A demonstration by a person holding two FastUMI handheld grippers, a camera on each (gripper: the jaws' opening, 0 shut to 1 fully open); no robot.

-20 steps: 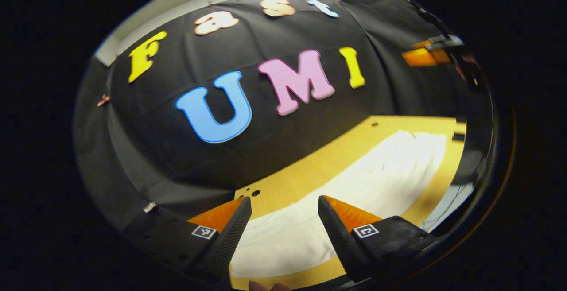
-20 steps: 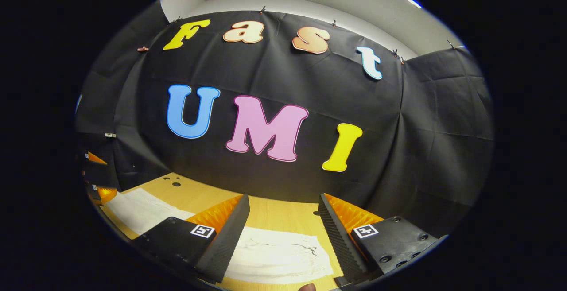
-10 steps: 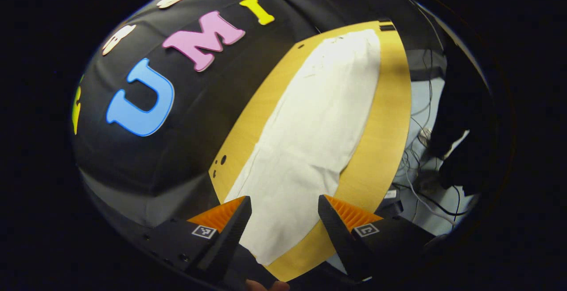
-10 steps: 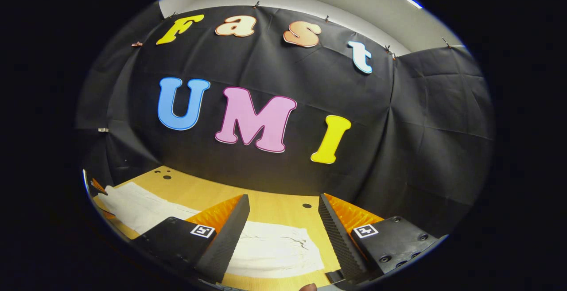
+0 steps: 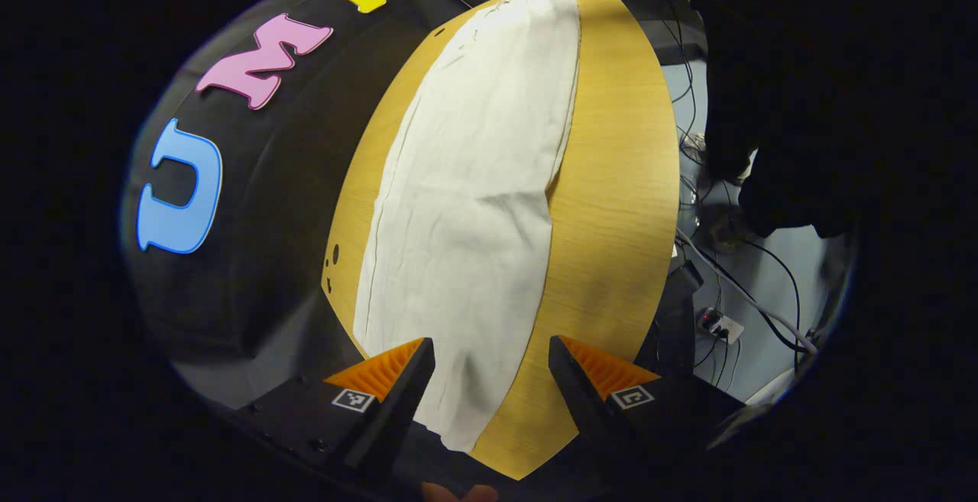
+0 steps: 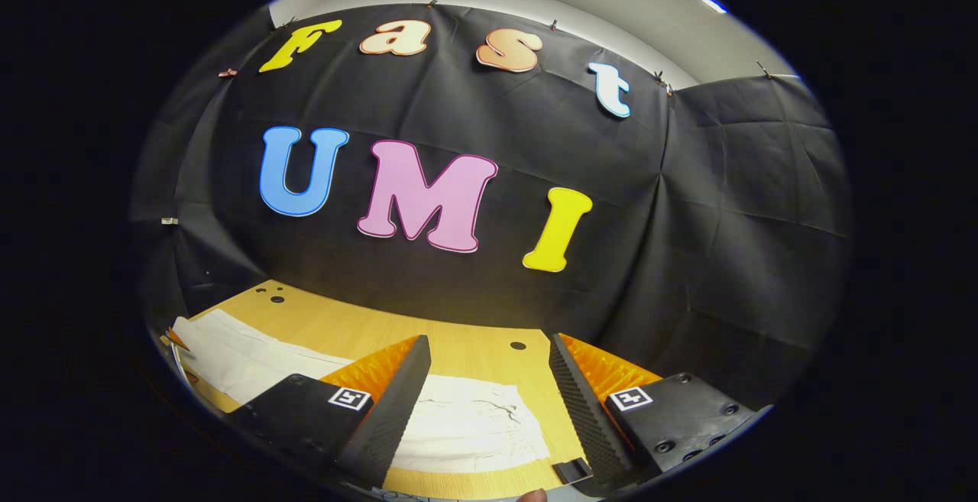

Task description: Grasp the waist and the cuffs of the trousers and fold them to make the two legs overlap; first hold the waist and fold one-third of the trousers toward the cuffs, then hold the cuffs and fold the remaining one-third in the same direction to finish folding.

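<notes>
I see the yellow wooden table against the booth's black cloth wall. The white cotton trousers lie flat lengthwise on it. Grey floor with loose black cables shows past the table edge. My left gripper and right gripper hover, fingers spread, grasping nothing.

Wooden table; white trousers spread flat on it.
</notes>
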